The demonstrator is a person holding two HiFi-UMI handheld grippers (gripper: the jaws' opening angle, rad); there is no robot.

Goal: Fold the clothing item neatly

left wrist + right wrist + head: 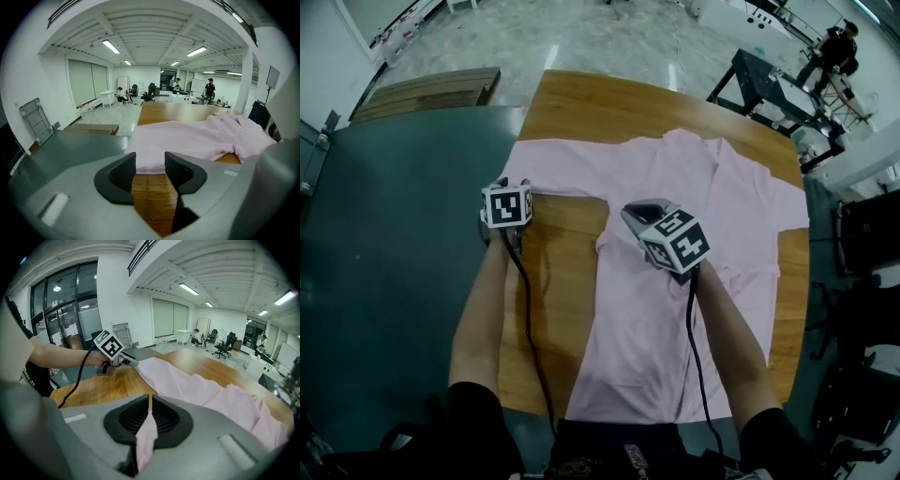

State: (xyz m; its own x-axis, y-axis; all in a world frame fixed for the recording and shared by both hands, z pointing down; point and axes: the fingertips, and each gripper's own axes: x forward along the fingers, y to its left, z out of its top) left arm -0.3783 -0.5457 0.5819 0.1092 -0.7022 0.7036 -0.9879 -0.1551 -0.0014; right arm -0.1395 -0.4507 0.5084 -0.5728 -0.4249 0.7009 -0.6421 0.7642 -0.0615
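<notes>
in the middle of the frame, the pink shirt [666, 309] is lying flat on the wooden table [581, 108], the right gripper [150, 416] is pinching its cloth tight, likely to fold it over, and the left gripper [150, 171] is hovering by the sleeve [562, 169] at the left, jaws apart and empty.

Pale pink shirt [675, 309], brown wood-grain table [562, 246], black-and-white marker cubes [507, 206] [680, 242].

right gripper [150, 401]: jaws pinch pink shirt [201, 392] | left gripper [129, 362]: seemingly at shirt edge
</notes>
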